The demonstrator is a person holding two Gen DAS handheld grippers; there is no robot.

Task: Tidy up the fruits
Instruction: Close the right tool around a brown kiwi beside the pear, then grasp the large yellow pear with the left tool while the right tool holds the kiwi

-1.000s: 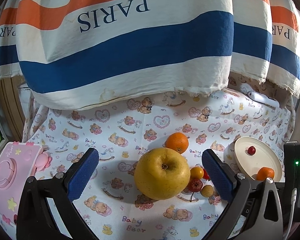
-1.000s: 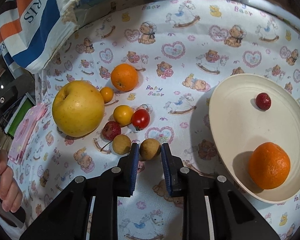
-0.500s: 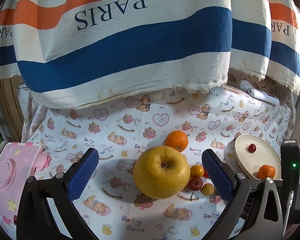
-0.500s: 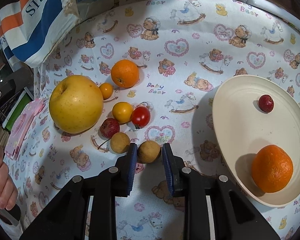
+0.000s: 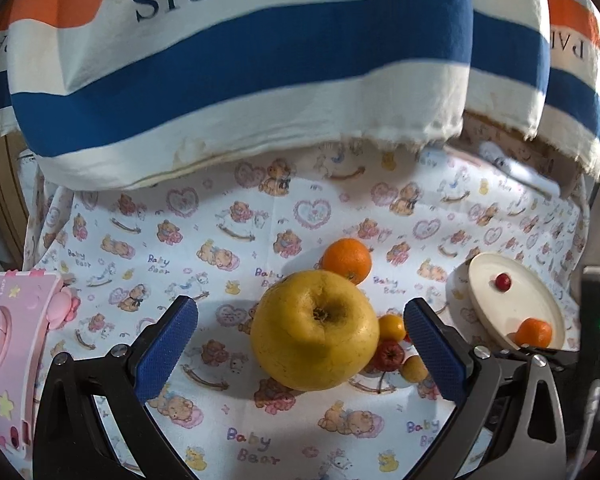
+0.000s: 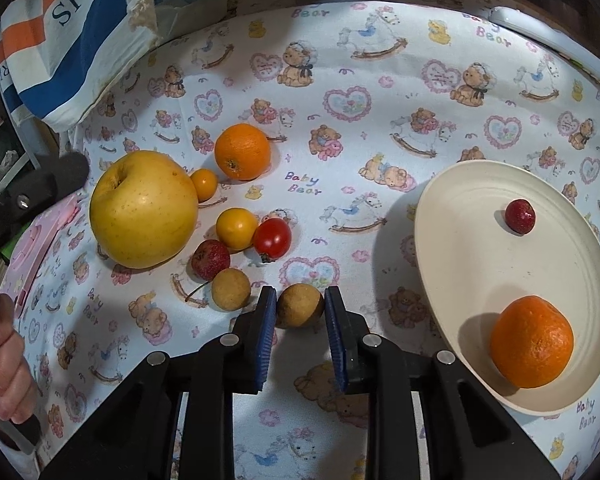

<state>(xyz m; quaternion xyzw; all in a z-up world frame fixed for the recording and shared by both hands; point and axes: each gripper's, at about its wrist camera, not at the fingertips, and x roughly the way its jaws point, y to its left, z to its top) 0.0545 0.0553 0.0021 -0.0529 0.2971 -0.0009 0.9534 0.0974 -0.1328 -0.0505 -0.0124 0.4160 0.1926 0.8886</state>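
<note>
So in the right wrist view my right gripper (image 6: 300,312) sat lower centre with its pads snug around the small brown fruit (image 6: 299,305), the plate (image 6: 452,280) lying off to its right (left gripper (image 5: 300,344) just gaped around the big yellow apple (image 5: 315,330)).

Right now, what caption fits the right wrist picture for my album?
Right tongs close around a small brown fruit, beside a plate holding an orange.
</note>
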